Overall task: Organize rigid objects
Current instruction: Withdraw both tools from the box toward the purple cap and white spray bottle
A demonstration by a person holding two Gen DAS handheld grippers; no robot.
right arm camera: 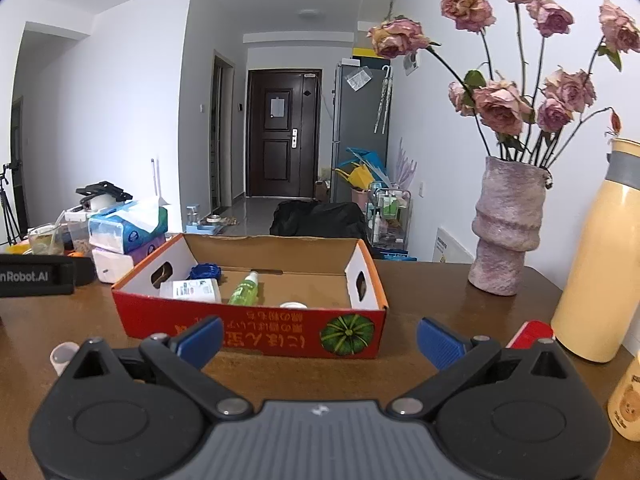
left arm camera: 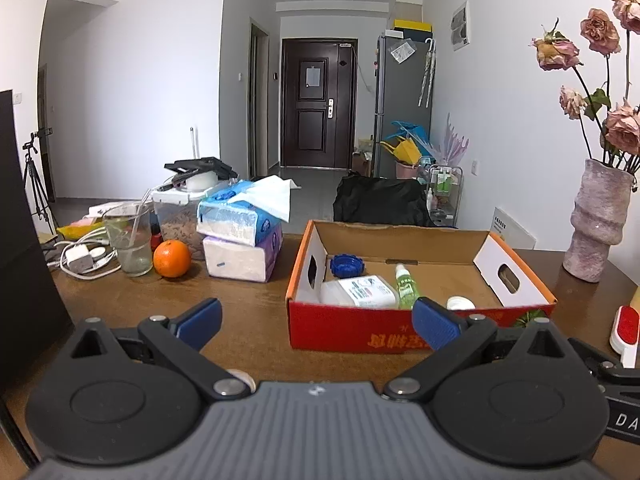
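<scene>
An open red cardboard box (left arm camera: 352,330) (right arm camera: 248,330) sits on the brown table. Inside lie a blue lid (left arm camera: 347,266) (right arm camera: 205,271), a white labelled container (left arm camera: 360,292) (right arm camera: 191,290), a green bottle (left arm camera: 406,287) (right arm camera: 245,290) and a small white cap (left arm camera: 460,303) (right arm camera: 293,305). My left gripper (left arm camera: 316,320) is open, empty, near the box's front left. My right gripper (right arm camera: 320,340) is open, empty, facing the box's front wall. A red and white brush (left arm camera: 623,330) (right arm camera: 530,334) lies to the right of the box. A small pale cup (right arm camera: 63,355) stands at the front left.
Tissue packs (left arm camera: 240,240), an orange (left arm camera: 172,258), a glass with a straw (left arm camera: 130,240) and cables (left arm camera: 84,258) crowd the back left. A pink vase of dried roses (right arm camera: 506,236), a yellow flask (right arm camera: 596,264) and a small bottle (right arm camera: 626,404) stand at the right.
</scene>
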